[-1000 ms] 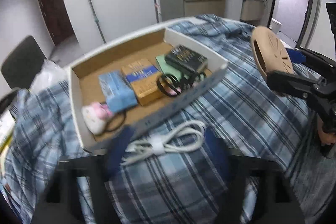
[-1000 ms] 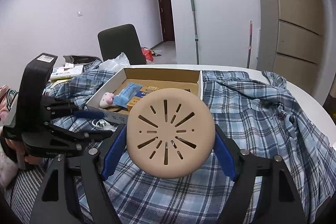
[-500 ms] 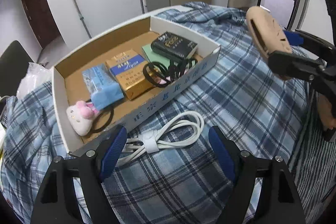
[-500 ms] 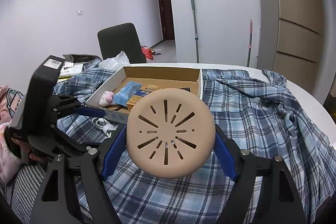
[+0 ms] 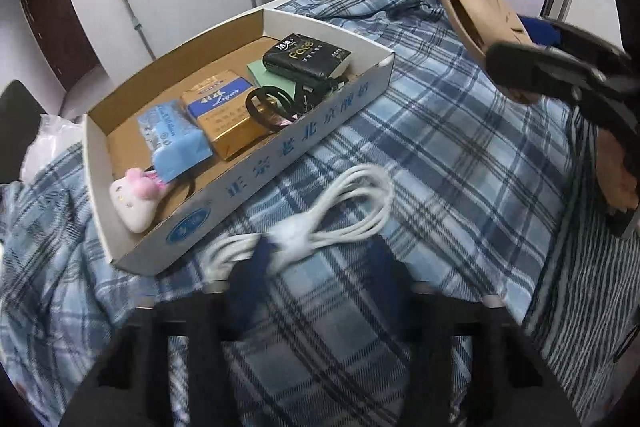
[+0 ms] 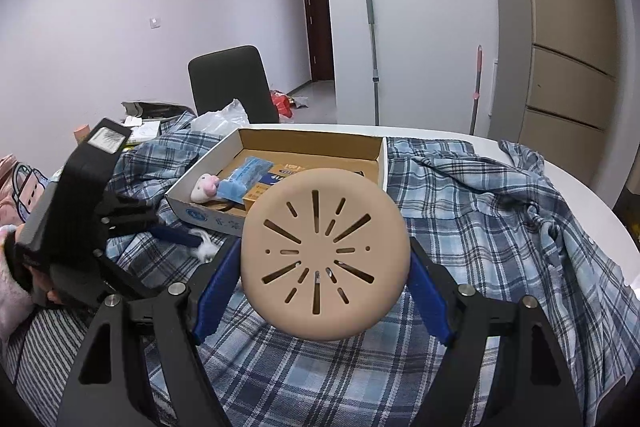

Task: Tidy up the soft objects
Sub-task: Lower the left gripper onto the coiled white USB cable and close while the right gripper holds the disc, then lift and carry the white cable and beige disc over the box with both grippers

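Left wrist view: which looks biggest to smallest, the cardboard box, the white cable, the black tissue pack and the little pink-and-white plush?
1. cardboard box, by far the largest.
2. white cable, though it lies nearer the camera, which flatters it.
3. black tissue pack.
4. pink-and-white plush; it looks close to the pack in size, so that order is unsure.

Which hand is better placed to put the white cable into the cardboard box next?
Left. The left gripper is closing its fingers around the white cable beside the cardboard box; the right gripper already holds the tan disc.
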{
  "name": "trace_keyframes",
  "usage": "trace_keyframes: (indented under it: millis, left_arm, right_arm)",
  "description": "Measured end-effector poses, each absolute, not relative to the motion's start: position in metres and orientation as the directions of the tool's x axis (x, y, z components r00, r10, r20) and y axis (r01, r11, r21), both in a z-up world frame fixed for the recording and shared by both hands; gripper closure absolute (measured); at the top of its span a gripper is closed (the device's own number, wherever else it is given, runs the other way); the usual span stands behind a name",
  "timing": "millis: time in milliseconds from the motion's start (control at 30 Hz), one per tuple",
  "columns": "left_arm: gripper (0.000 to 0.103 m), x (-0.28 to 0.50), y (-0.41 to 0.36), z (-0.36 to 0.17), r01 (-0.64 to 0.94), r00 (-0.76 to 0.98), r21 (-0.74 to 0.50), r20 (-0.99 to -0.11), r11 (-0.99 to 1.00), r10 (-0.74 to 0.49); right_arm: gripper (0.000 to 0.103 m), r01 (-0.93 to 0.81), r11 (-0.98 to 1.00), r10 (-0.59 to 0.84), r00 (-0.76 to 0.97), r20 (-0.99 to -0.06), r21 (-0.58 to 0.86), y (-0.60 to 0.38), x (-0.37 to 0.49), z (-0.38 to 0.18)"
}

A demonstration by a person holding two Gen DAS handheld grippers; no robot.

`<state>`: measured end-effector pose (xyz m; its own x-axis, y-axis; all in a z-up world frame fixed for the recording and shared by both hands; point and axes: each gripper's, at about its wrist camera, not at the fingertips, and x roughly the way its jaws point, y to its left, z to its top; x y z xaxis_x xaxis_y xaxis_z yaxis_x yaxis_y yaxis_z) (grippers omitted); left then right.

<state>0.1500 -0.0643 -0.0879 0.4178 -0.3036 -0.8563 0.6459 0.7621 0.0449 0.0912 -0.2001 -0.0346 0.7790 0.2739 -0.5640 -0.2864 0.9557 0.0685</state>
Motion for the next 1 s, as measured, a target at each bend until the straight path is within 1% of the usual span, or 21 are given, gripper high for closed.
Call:
trace_keyframes:
  millis: [67, 133, 167, 200, 267, 333, 433, 467, 500, 533, 567, 633, 833, 933, 967, 1000]
  left_arm:
    - [0.075, 0.145, -0.064, -0.084, 0.652, 0.408, 0.033, -0.857, 0.757, -0.314]
    - [0.078, 0.143, -0.063, -0.082, 0.645, 0.401, 0.022, -0.86, 0.764, -0.314]
    - [0.085, 0.141, -0.064, -0.08, 0.646, 0.398, 0.013, -0.859, 0.763, -0.322]
    - [0.087, 0.139, -0.064, -0.077, 0.652, 0.395, 0.006, -0.857, 0.759, -0.332]
    - [0.087, 0.131, -0.067, -0.068, 0.671, 0.402, 0.006, -0.843, 0.741, -0.357]
    - [0.087, 0.123, -0.072, -0.059, 0.685, 0.438, 0.046, -0.823, 0.727, -0.36]
    - [0.084, 0.123, -0.08, -0.057, 0.695, 0.472, 0.122, -0.822, 0.709, -0.32]
    - [0.074, 0.126, -0.082, -0.058, 0.693, 0.481, 0.147, -0.823, 0.706, -0.301]
    - [0.06, 0.131, -0.082, -0.061, 0.694, 0.473, 0.146, -0.831, 0.705, -0.294]
    - [0.053, 0.137, -0.081, -0.064, 0.697, 0.456, 0.128, -0.838, 0.705, -0.299]
    - [0.049, 0.14, -0.08, -0.067, 0.703, 0.44, 0.11, -0.844, 0.703, -0.308]
    - [0.049, 0.147, -0.077, -0.073, 0.708, 0.41, 0.088, -0.859, 0.701, -0.307]
    - [0.049, 0.157, -0.074, -0.091, 0.681, 0.4, 0.089, -0.877, 0.727, -0.267]
    - [0.049, 0.157, -0.074, -0.095, 0.682, 0.392, 0.068, -0.875, 0.728, -0.285]
    - [0.05, 0.158, -0.074, -0.095, 0.683, 0.391, 0.063, -0.874, 0.728, -0.29]
    - [0.058, 0.157, -0.074, -0.095, 0.683, 0.391, 0.059, -0.871, 0.728, -0.297]
  right_arm:
    - [0.025, -0.284, 0.956, 0.273, 0.781, -0.561, 0.07, -0.201, 0.091, -0.034]
    - [0.025, -0.285, 0.956, 0.273, 0.782, -0.56, 0.068, -0.2, 0.09, -0.034]
    - [0.025, -0.286, 0.956, 0.273, 0.783, -0.559, 0.066, -0.2, 0.089, -0.034]
    - [0.025, -0.286, 0.956, 0.272, 0.784, -0.558, 0.065, -0.2, 0.089, -0.034]
    - [0.025, -0.286, 0.956, 0.273, 0.786, -0.555, 0.065, -0.2, 0.089, -0.033]
    - [0.025, -0.284, 0.956, 0.274, 0.785, -0.555, 0.07, -0.201, 0.088, -0.033]
    - [0.025, -0.284, 0.956, 0.277, 0.783, -0.556, 0.076, -0.201, 0.089, -0.033]
    - [0.025, -0.283, 0.956, 0.277, 0.783, -0.557, 0.077, -0.202, 0.089, -0.033]
    - [0.025, -0.282, 0.956, 0.276, 0.783, -0.557, 0.077, -0.202, 0.089, -0.033]
    - [0.025, -0.281, 0.956, 0.276, 0.783, -0.557, 0.078, -0.202, 0.089, -0.033]
    - [0.025, -0.281, 0.956, 0.276, 0.783, -0.557, 0.079, -0.202, 0.089, -0.033]
    - [0.025, -0.281, 0.956, 0.277, 0.783, -0.558, 0.08, -0.202, 0.089, -0.033]
    - [0.025, -0.283, 0.955, 0.281, 0.78, -0.56, 0.085, -0.202, 0.09, -0.033]
    - [0.025, -0.283, 0.955, 0.281, 0.779, -0.561, 0.086, -0.202, 0.09, -0.033]
    - [0.025, -0.283, 0.955, 0.282, 0.779, -0.56, 0.086, -0.201, 0.09, -0.033]
    - [0.025, -0.283, 0.955, 0.281, 0.778, -0.561, 0.086, -0.201, 0.09, -0.034]
